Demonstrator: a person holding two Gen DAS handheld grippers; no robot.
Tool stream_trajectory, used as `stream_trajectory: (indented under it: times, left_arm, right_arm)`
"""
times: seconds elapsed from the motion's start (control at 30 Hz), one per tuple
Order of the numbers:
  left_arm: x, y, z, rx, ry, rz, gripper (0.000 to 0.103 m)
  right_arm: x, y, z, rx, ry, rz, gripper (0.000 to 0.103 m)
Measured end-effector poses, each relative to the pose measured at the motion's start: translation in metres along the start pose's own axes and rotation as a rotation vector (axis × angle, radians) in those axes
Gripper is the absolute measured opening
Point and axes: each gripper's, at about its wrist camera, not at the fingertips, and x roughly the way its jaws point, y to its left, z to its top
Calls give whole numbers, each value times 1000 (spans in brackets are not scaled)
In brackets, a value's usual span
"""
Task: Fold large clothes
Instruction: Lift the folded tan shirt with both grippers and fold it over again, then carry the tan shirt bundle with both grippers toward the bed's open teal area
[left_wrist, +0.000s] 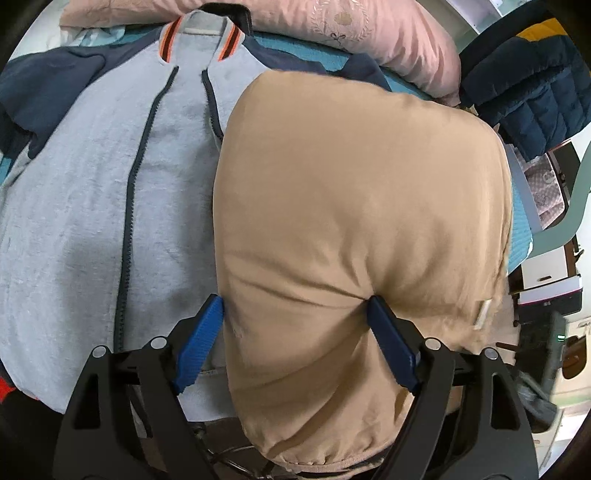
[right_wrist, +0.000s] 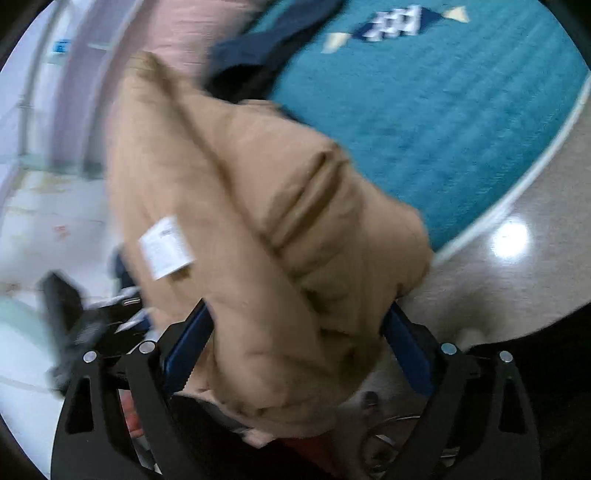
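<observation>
A large tan padded garment (left_wrist: 362, 206) hangs bunched between the blue fingers of my left gripper (left_wrist: 295, 325), which is shut on its thick fabric. A white care label (left_wrist: 482, 314) shows at its right edge. In the right wrist view the same tan garment (right_wrist: 266, 229) fills the middle, blurred, and my right gripper (right_wrist: 295, 339) is shut on its lower bunched part. A white label (right_wrist: 166, 247) shows on its left side. The garment is lifted off the bed.
A grey zip jacket (left_wrist: 85, 206) with navy sleeves and orange-striped collar lies flat on the teal bed cover (right_wrist: 443, 110). A pink pillow (left_wrist: 369, 33) lies at the bed's far side. A navy puffer jacket (left_wrist: 528, 92) sits at right. Shiny floor (right_wrist: 509, 266) borders the bed.
</observation>
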Motion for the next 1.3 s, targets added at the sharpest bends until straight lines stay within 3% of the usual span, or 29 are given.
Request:
stream_trajectory:
  times: [0.1, 0.13, 0.2, 0.23, 0.27, 0.37, 0.47, 0.57, 0.63, 0.73, 0.8, 0.87, 1.0, 1.07, 1.23, 1.3]
  left_arm:
    - [0, 5, -3, 9, 1, -4, 83]
    - [-1, 9, -4, -4, 1, -12, 83]
    - [-3, 22, -6, -51, 10, -48, 84]
    - [-4, 27, -8, -68, 11, -63, 84]
    - [-8, 34, -11, -83, 1, -81, 84]
    - [-11, 54, -22, -119, 4, -139, 84]
    - [-4, 60, -24, -161, 18, -179, 82]
    - [-5, 49, -16, -152, -6, -233, 67]
    - [-10, 38, -11, -117, -18, -223, 57]
    - [-14, 30, -7, -82, -4, -180, 55]
    - [-9, 33, -6, -81, 38, -156, 56]
    - [-5, 34, -7, -59, 75, -138, 60]
    - [-3, 29, -9, -32, 82, -104, 65]
    - [0, 27, -7, -33, 88, -94, 69]
    - [4, 25, 4, -49, 96, -76, 74]
    - [7, 28, 5, -60, 103, -71, 75]
  right_arm:
    - [15, -10, -2, 77, 61, 85, 85]
    - [15, -6, -3, 55, 60, 101, 78]
    - [13, 7, -3, -4, 51, 132, 48]
    - [12, 8, -3, -3, 64, 165, 42]
    - [12, 9, -2, 3, 71, 192, 30]
    - [-3, 31, 1, -55, 48, 241, 22]
    - [-16, 63, 6, -120, 43, 286, 22]
    - [-28, 90, 14, -193, 30, 284, 21]
    - [-34, 97, 21, -198, 31, 259, 21]
    - [-28, 78, 23, -102, 58, 179, 25]
    - [-8, 49, 10, 14, 123, 103, 40]
    - [9, 34, -5, 32, 160, 36, 50]
    - [25, 31, -14, -24, 111, -41, 72]
    - [29, 30, -14, -38, 117, -57, 73]
    - [50, 23, -17, 34, 206, 86, 75]
    - [56, 27, -17, 33, 207, 100, 55]
